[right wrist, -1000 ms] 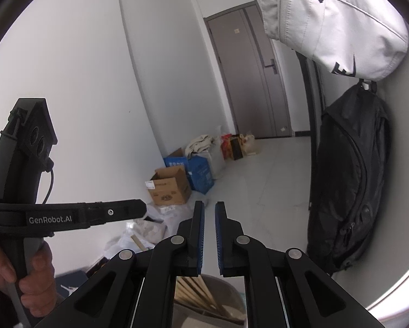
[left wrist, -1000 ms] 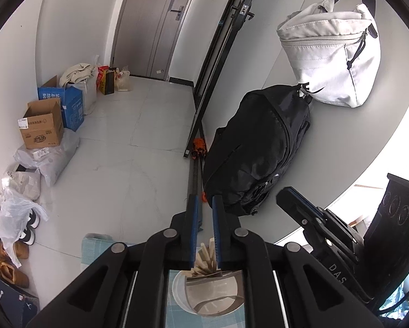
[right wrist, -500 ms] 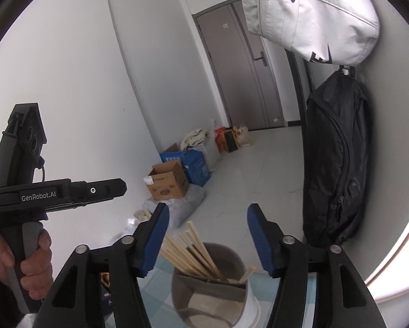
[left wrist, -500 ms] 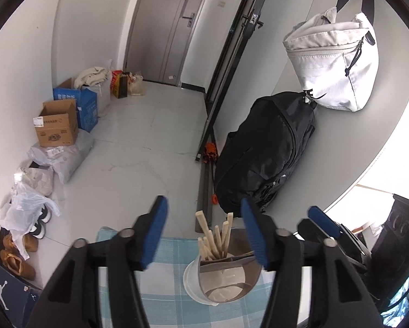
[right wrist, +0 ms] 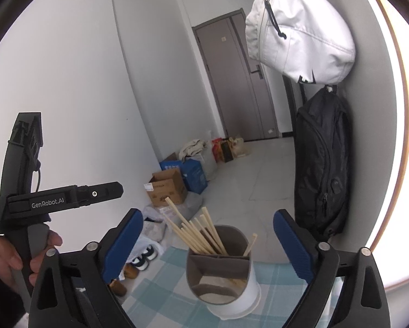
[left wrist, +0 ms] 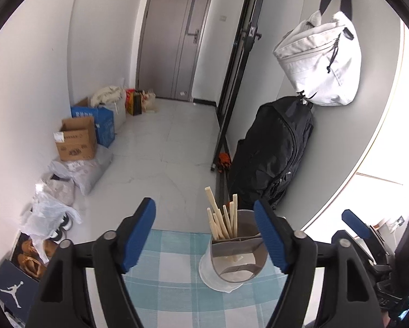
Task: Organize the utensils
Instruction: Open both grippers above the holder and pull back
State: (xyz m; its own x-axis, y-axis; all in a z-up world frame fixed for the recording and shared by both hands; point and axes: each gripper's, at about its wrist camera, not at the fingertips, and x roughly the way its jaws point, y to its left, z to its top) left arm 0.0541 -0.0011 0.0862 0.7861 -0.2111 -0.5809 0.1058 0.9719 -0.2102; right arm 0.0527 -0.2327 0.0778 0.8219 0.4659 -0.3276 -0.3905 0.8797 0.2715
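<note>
Chopsticks [left wrist: 222,220] stand bundled in the rear left compartment of a divided utensil holder [left wrist: 233,262], seen from the left wrist; their long axes run nearly upright, leaning slightly back. The holder sits on a checked tablecloth [left wrist: 174,278] ahead of the left gripper [left wrist: 205,232], right of its centre line and close against the right-hand finger. The jaws have just been opening and now stand spread, with nothing pinched.

From the right wrist, the same chopsticks [right wrist: 201,232] fan up and leftward out of the holder [right wrist: 220,270], one lone stick [right wrist: 250,243] apart in the right compartment. The right gripper [right wrist: 208,246], its jaws also just opened wide and empty, frames the holder almost dead centre, so it looks better lined up. The left gripper's body [right wrist: 59,201], held by a hand [right wrist: 11,257], shows at left.
</note>
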